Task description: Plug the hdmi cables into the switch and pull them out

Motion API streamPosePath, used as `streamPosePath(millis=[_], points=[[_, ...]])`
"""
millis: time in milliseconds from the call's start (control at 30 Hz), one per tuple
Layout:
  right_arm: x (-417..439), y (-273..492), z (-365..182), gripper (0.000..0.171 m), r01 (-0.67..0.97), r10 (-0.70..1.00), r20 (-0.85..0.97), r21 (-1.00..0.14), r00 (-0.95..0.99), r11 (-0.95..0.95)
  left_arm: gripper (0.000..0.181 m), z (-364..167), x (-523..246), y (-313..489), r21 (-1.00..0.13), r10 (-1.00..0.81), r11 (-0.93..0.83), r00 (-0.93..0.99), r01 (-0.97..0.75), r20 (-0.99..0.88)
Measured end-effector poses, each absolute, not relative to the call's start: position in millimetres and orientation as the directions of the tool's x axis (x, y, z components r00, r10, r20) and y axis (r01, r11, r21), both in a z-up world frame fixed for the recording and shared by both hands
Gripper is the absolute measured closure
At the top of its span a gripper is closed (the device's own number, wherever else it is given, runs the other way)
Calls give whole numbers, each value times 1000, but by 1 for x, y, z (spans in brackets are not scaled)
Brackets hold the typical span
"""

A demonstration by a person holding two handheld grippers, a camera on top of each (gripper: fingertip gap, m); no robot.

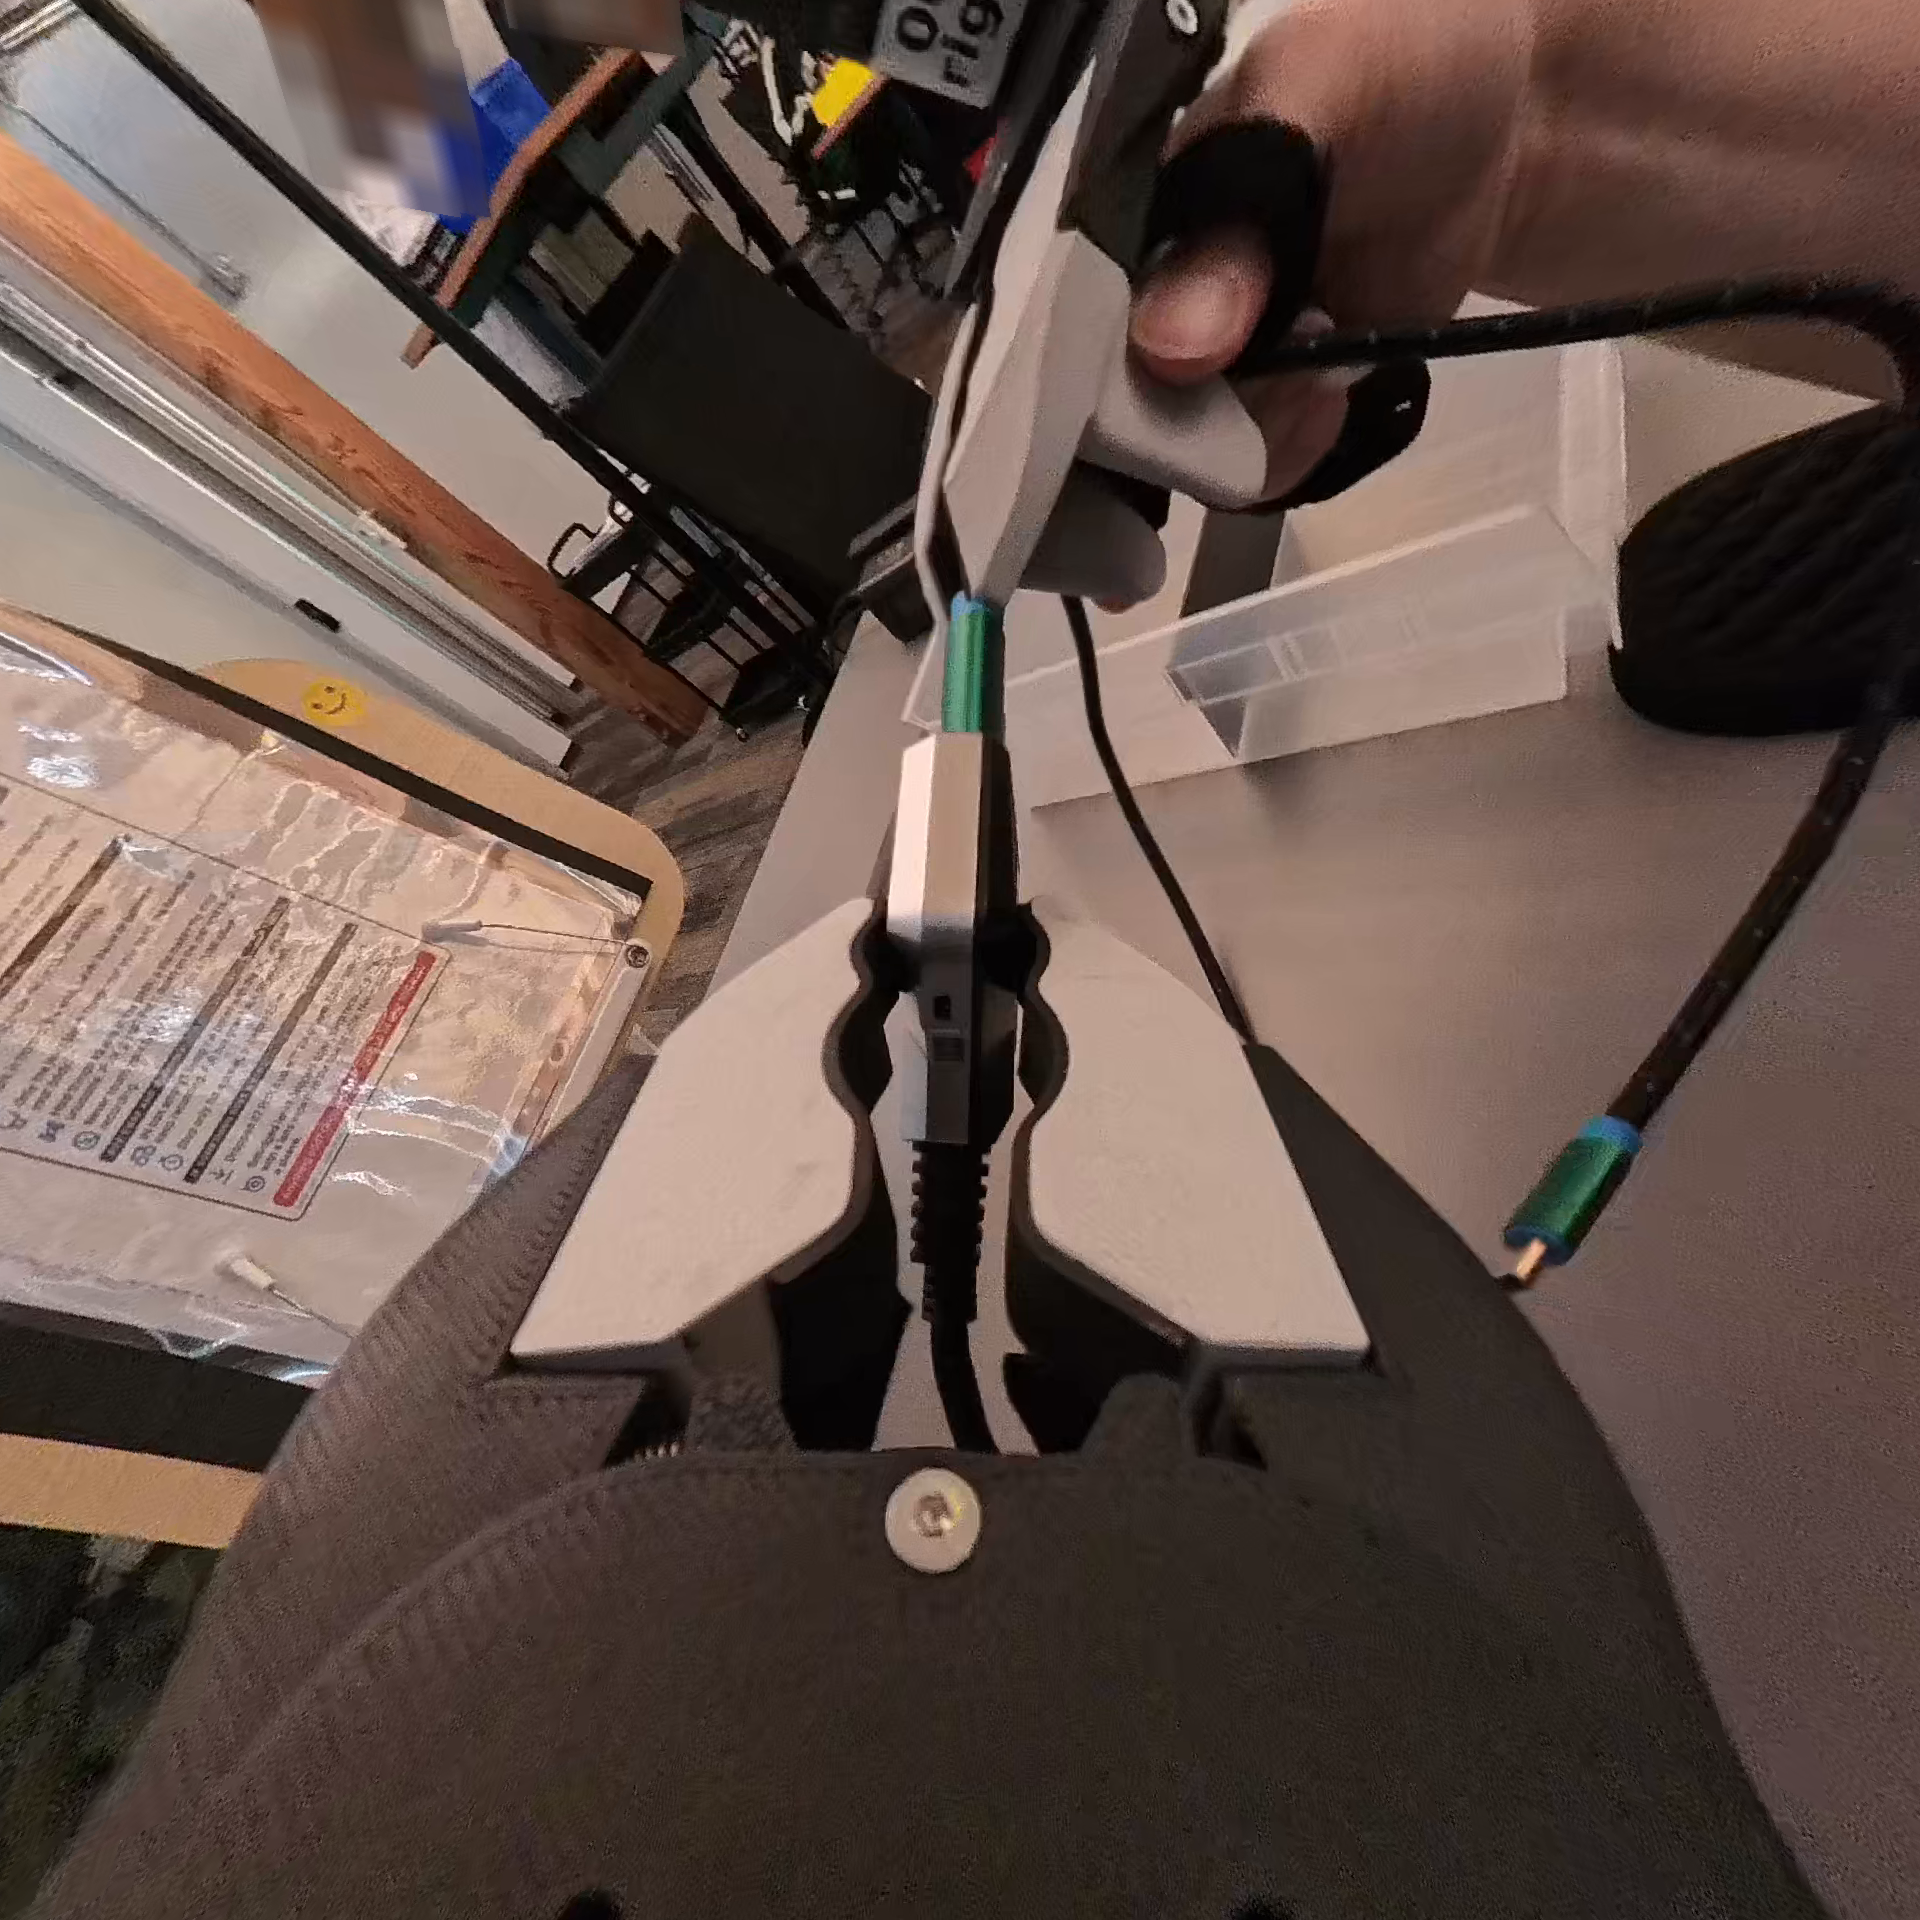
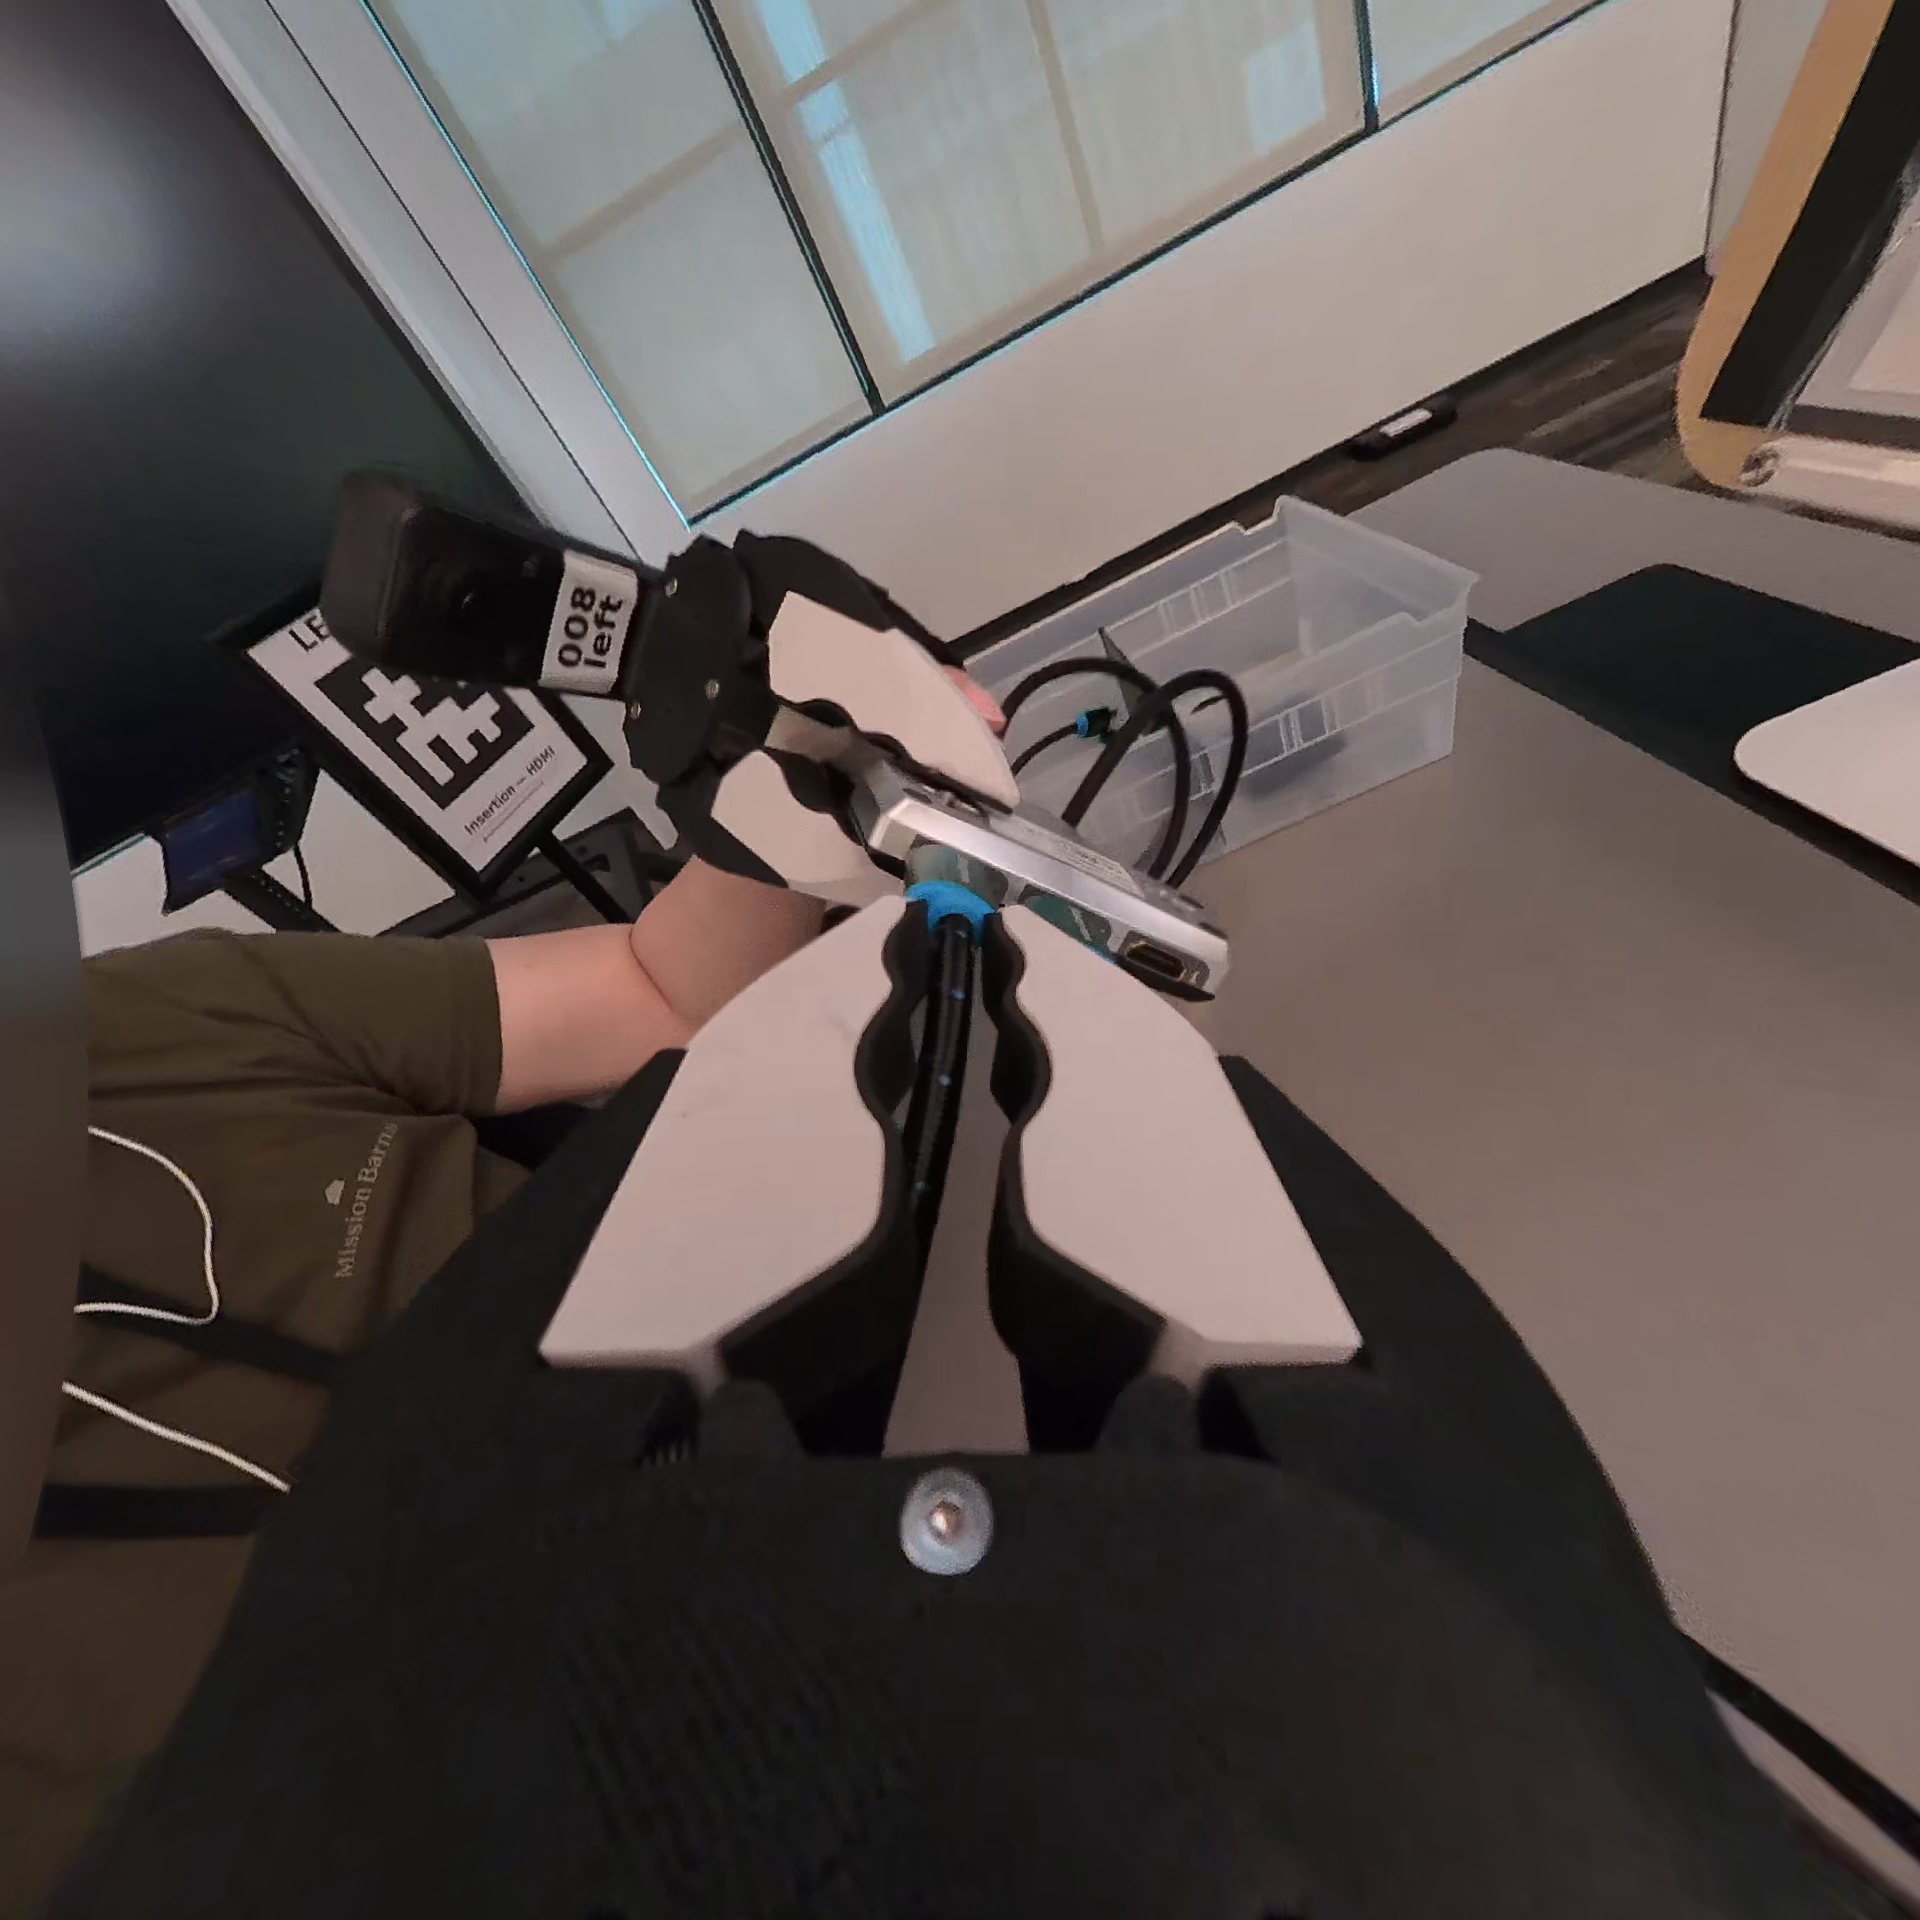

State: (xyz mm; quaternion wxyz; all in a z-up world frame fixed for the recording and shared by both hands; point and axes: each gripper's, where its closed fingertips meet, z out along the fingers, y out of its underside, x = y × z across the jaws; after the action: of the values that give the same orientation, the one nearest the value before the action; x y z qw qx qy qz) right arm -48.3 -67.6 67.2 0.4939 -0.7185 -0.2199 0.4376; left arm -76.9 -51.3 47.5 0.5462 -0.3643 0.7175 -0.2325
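My left gripper [image 1: 945, 935] is shut on the silver HDMI switch [image 1: 930, 842] and holds it edge-on above the grey table [image 1: 1351, 1039]. The switch's black lead [image 1: 951, 1299] runs back between my fingers. A green HDMI plug with a blue collar [image 1: 971, 670] sits in the switch's far end. My right gripper [image 2: 945, 914] is shut on that plug's blue collar [image 2: 943, 899], and its cable [image 2: 940, 1060] runs between the fingers. The switch [image 2: 1049, 847] shows one empty port [image 2: 1153, 961]. The left gripper [image 2: 914, 800] clamps its far side. A second green plug [image 1: 1569, 1195] lies loose on the table.
A clear plastic bin [image 2: 1351, 644] with coiled black cables [image 2: 1132, 727] stands behind the switch. A black mat [image 2: 1662, 644] and a white pad [image 2: 1839, 769] lie at the right. A wooden board with a laminated sheet [image 1: 260, 987] stands left of the table.
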Motion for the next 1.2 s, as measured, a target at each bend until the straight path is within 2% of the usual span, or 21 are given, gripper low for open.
streamPosePath(millis=[367,567,733,833,900,967,1033,1200], points=[[-49,-61,64,160,-145,734,-437,-892,520,-428,160,44,-78,-45,-720,-781,617,-132,-318,-610],[-51,-73,70,156,-64,751,-424,-887,506,-457,159,50,-79,-52,-810,-865,501,-218,-306,-452],[-43,-88,76,153,172,764,-125,-939,633,-297,159,52,-89,-54,-846,-885,449,-274,-289,-376],[-48,-100,100,150,345,745,212,-938,633,-25,159,51,-94,-54,-882,-913,350,-325,-314,-247],[-60,-114,119,147,458,666,482,-859,569,231,159,48,-97,-54,-891,-919,304,-351,-337,-181],[-70,-126,133,147,528,520,681,-730,515,433,159,45,-97,-58,-893,-910,301,-381,-335,-164],[-76,-126,129,147,564,507,713,-698,484,442,159,43,-97,-63,-886,-901,317,-399,-339,-169],[-75,-106,96,148,534,671,558,-799,488,276,159,40,-96,-71,-856,-882,389,-407,-339,-240]])
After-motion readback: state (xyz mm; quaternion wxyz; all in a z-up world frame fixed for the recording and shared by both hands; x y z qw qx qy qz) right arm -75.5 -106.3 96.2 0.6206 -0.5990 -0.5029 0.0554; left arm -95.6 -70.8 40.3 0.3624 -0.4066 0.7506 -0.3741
